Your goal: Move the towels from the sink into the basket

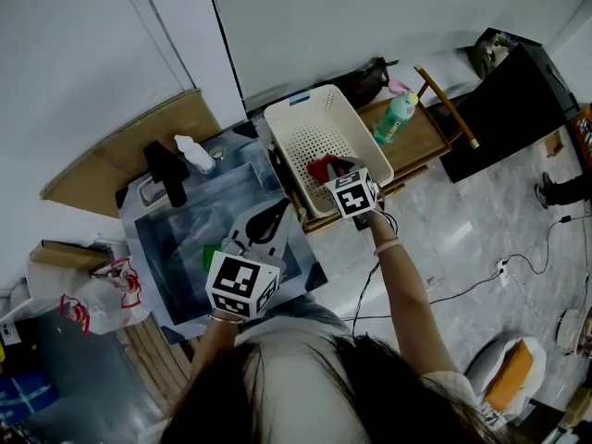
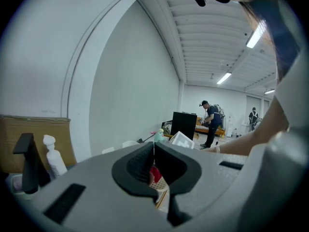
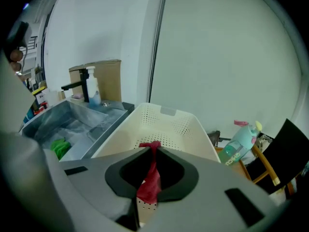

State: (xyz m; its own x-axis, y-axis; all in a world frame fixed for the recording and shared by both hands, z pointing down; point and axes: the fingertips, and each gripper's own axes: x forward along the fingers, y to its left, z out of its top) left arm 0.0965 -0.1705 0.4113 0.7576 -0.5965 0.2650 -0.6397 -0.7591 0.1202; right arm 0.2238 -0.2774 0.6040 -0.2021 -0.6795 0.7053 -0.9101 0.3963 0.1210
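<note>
Over the white perforated plastic basket (image 1: pixel 289 117), our right gripper (image 1: pixel 337 167) tilts downward, its jaws pinched narrow on the top end of a red cloth towel (image 3: pixel 150 185). We see that towel bunched into a strip, its long axis running straight down from the jaws toward the basket floor, with the lower end hanging loose. We cannot tell whether it touches the floor. Beside the basket, in the grey metal sink (image 1: pixel 180 225), a green cloth towel (image 1: pixel 211 257) lies crumpled on the bottom. Our left gripper (image 1: pixel 277 213) hangs above the sink's basket-side edge, pointing almost level toward the basket, its jaws pressed together with nothing between them.
</note>
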